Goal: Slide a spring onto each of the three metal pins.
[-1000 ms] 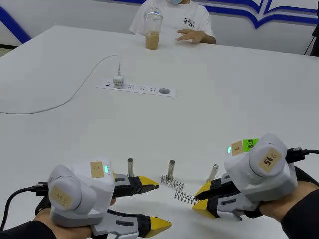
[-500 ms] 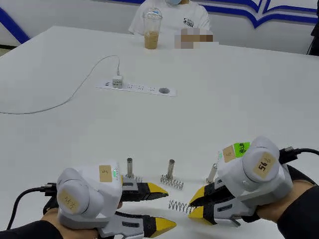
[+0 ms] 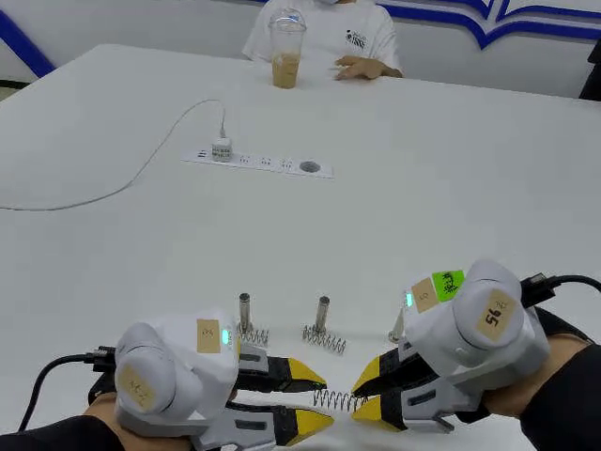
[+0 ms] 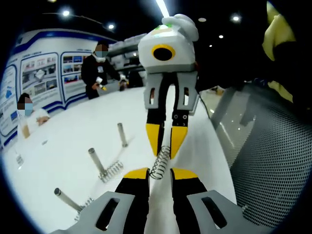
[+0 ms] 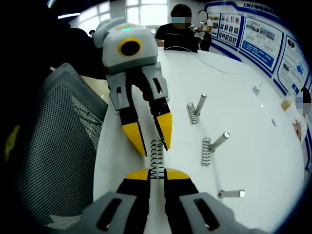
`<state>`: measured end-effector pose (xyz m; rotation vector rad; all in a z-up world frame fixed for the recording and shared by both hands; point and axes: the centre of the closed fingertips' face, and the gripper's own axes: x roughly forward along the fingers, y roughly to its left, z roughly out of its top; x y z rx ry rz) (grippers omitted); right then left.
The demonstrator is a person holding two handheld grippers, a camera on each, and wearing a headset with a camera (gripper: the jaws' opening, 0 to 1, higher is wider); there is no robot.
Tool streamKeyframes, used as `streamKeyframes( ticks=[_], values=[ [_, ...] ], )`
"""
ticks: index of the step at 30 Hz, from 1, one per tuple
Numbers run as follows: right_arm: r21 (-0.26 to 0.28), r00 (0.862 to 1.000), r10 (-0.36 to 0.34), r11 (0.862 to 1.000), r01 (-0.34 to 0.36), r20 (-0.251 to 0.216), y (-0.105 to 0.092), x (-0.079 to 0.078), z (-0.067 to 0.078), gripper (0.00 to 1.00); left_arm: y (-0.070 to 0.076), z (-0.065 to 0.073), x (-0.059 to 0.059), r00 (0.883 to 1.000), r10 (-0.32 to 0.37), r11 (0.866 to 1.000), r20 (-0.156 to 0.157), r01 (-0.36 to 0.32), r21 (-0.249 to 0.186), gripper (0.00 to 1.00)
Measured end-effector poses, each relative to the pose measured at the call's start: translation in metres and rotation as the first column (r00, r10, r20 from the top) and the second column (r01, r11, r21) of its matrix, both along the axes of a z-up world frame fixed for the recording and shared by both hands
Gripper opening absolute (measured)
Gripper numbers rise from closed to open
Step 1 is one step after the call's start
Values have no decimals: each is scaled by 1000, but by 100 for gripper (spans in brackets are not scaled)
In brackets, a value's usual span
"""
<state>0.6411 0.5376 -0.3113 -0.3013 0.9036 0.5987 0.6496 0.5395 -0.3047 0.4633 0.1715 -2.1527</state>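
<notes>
At the lower left of the head view, my left gripper (image 3: 329, 401) points right. Its 2 yellow-tipped jaws stand on either side of one end of a loose spring (image 3: 340, 400), and I cannot tell whether they press on it. In the left gripper view that spring (image 4: 160, 163) runs from between my own tips (image 4: 159, 173) up to the right gripper (image 4: 165, 155).

Above the left gripper on the white table (image 3: 441, 207) stands the left pin (image 3: 244, 310), upright. A second spring (image 3: 254, 334) lies flat with one end at its foot. To its right is the middle pin (image 3: 322, 312), also upright, with a third spring (image 3: 325, 339) lying at its foot in the same way. The loose spring hangs level between the 2 grippers, below and in front of this pin.

Further right, the right pin (image 3: 398, 326) is partly hidden behind my right gripper (image 3: 354, 401), whose jaws are clamped on the loose spring's other end. In the right gripper view the coil (image 5: 156, 158) leaves my tips (image 5: 156, 174) and reaches the left gripper (image 5: 155, 148).

In the upper half of the head view, a power strip (image 3: 258, 164) lies with a white cable (image 3: 122, 183) trailing left. At the top edge there is a cup (image 3: 286, 52) of brown drink, with a person (image 3: 324, 28) seated beside it.
</notes>
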Motion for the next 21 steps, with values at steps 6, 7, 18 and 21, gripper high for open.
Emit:
streamKeyframes(
  ticks=[6, 7, 18, 21],
  values=[
    [22, 1000, -3, 1000, 3, 2, 1, -1, 6, 12, 0, 1, 0, 1000, -9, 1000, 18, 9, -11, 13],
    [26, 1000, -3, 1000, 3, 3, 2, -1, 8, 12, 0, 1, 0, 1000, -10, 1000, 21, 10, -12, 13],
    [61, 999, -8, 998, 6, 32, 7, 3, 24, 12, 0, 0, -1, 999, -15, 1000, 32, 16, -15, 12],
    [62, 999, -6, 998, 4, 45, 8, 6, 28, 12, 0, 1, 0, 999, -14, 1000, 32, 14, -15, 12]
  ],
)
